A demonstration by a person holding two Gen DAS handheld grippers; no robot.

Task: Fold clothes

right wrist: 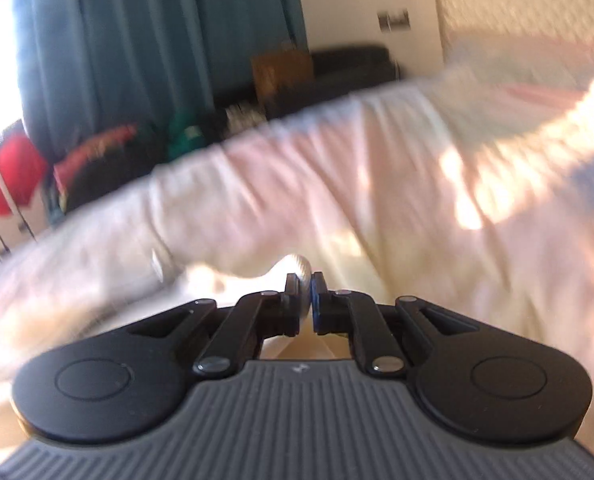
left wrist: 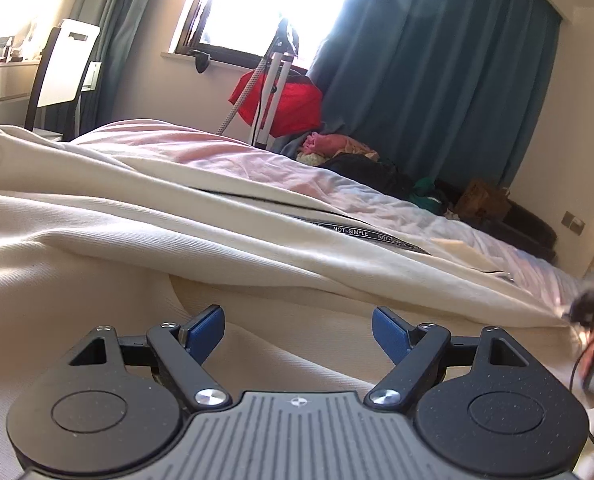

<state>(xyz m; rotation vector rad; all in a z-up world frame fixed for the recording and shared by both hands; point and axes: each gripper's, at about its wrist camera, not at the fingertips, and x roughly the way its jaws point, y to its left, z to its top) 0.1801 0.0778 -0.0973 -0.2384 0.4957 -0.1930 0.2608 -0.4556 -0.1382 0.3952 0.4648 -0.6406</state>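
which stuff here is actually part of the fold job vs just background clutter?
Job:
- cream garment spread on the bed
- left gripper, fingers open above it
- right gripper, fingers shut on a fold of the cream cloth

Lying about:
- pink bedsheet
- clothes heap past the bed
- red cloth on a stand
- white chair
- teal curtain

Teal curtains [left wrist: 437,80], red bag [left wrist: 293,108], white chair [left wrist: 67,68]

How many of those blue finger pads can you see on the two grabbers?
3. Two on the open left gripper: left pad, right pad. One on the right gripper, its right pad; cream garment pinched there may hide another.
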